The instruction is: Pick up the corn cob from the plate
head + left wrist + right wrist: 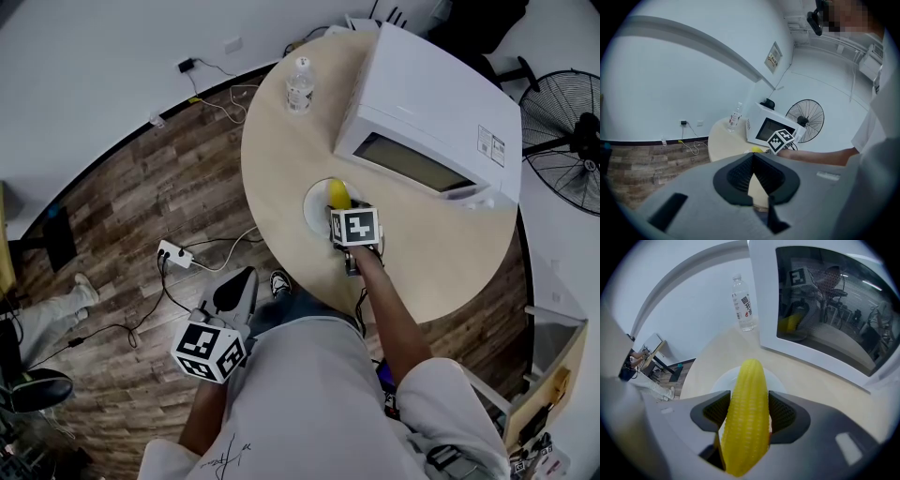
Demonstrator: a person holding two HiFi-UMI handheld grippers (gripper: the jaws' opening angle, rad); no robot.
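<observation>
1. the right hand-held gripper (749,398) is clamped on the corn (747,423); both pads press the cob's sides, near its thicker end, so it should not slip.
2. the cob points away from the camera, over the white plate (719,381) at the middle of the desk (281,159). i cannot tell if it already left the plate.
3. this gripper tilts steeply down, probably because the cob lies flat and low.
4. the left hand-held gripper (752,161) hangs beside the person at the lower left of the head view. its jaws are together with nothing between them, and it is well apart from the desk, so it seems not needed.
5. my judgement: the grasp is made, and the lift is the remaining part.
</observation>
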